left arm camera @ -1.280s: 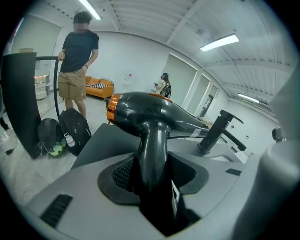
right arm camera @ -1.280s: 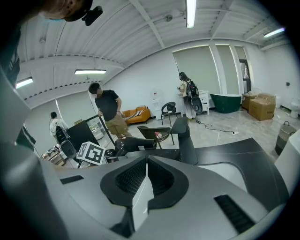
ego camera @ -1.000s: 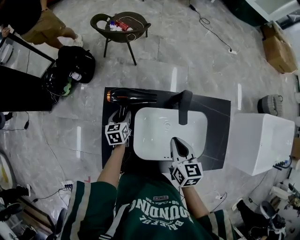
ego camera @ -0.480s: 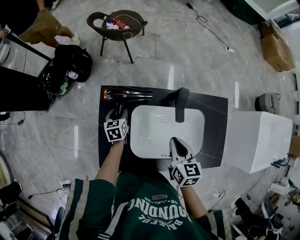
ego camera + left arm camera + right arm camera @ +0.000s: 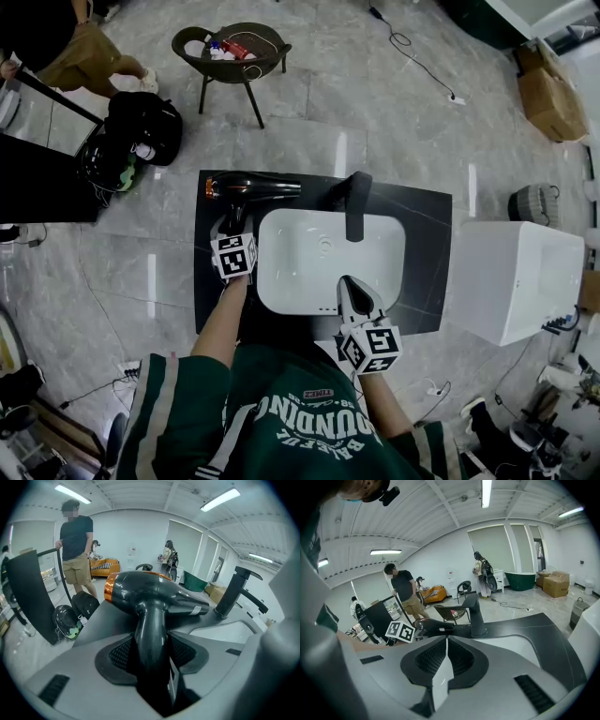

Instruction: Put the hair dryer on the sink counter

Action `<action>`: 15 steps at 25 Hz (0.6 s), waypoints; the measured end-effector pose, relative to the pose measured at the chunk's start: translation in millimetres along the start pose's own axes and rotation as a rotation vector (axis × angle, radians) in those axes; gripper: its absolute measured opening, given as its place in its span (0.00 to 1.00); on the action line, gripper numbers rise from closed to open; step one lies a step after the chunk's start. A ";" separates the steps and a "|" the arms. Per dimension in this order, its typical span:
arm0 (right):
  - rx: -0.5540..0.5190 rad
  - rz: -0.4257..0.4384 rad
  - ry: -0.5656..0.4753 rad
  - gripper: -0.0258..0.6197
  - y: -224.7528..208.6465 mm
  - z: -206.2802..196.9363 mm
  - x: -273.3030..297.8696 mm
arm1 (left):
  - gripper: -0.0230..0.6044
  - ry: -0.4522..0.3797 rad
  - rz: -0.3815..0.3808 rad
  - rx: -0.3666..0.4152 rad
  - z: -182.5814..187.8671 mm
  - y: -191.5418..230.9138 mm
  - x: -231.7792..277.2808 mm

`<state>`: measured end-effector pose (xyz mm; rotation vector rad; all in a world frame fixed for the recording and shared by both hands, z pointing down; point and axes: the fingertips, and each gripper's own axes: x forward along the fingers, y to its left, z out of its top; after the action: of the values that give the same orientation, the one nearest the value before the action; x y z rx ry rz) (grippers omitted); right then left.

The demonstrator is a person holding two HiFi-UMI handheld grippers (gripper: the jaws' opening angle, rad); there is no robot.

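A black hair dryer with an orange rear ring lies on the black sink counter, at its back left corner, nozzle pointing toward the black faucet. My left gripper is shut on the dryer's handle. In the left gripper view the handle fills the gap between both pads, with the body beyond. My right gripper hovers over the front edge of the white basin, shut and holding nothing. In the right gripper view its pads meet.
A round dark chair with small items stands behind the counter. A black bag lies on the floor at left, near a standing person. A white box sits right of the counter and a cardboard box farther back.
The head view has drifted slightly. The left gripper stays on the dryer's handle and the dryer keeps its place on the counter. The right gripper has not moved.
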<state>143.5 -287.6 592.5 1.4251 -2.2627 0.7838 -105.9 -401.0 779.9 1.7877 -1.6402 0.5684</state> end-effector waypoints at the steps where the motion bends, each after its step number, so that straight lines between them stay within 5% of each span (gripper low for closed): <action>1: 0.002 -0.001 -0.001 0.11 -0.2 -0.3 -1.5 | 0.35 0.008 0.000 0.015 -1.3 -0.9 -0.1; 15: -0.003 0.028 -0.028 0.11 6.7 -1.6 -15.6 | 0.41 0.005 0.002 0.056 -4.5 -1.8 -27.8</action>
<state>144.1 -273.3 583.3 1.4149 -2.3087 0.7729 -107.2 -378.0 763.5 1.8235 -1.6379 0.6252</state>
